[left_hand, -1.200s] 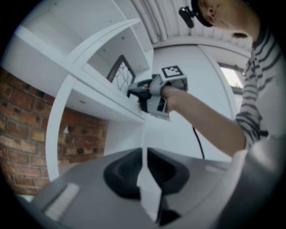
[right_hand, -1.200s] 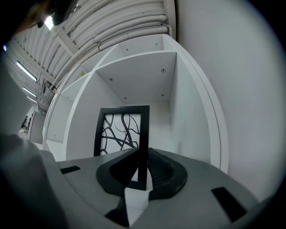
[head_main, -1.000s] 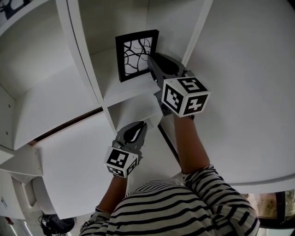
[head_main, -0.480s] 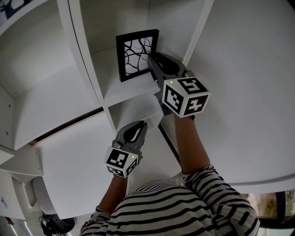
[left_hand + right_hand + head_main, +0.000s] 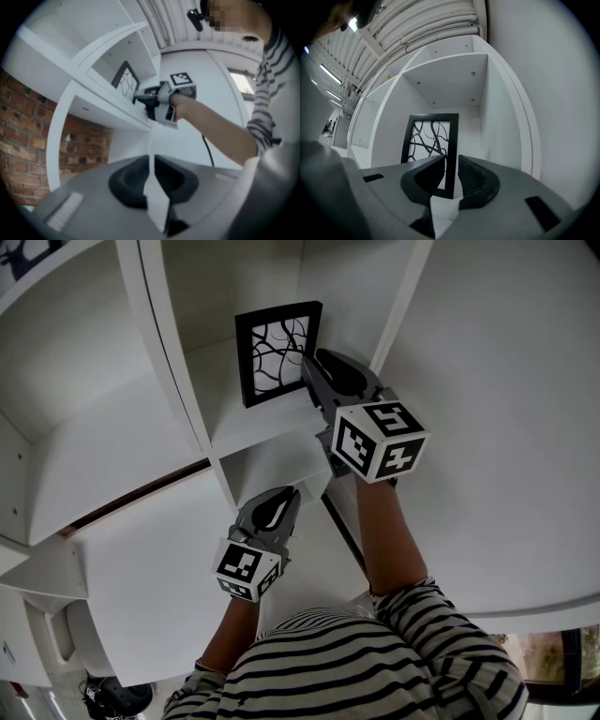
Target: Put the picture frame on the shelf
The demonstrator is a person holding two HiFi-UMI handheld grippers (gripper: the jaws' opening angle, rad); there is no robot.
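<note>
Head view: shows the placing step near its end, with the picture frame (image 5: 278, 352) standing upright on a board of the white shelf (image 5: 253, 423), in a compartment between two uprights on the far side. Right gripper view: finds the right gripper (image 5: 451, 161) closed on the frame's right edge near the bottom corner, its jaws narrow and pressed to either side of the black border. Reads, on that showing, as the last of the setting-down. Calls next for a gentle opening of those jaws and a straight pull back to the near side, without tipping the frame. Left gripper view: has the left gripper (image 5: 153, 161) fully closed on nothing, hanging lower and nearer, by the front edge of the compartment below. Counts one picture frame, one shelf of several compartments, two grippers and one person in a striped top (image 5: 375, 652).
</note>
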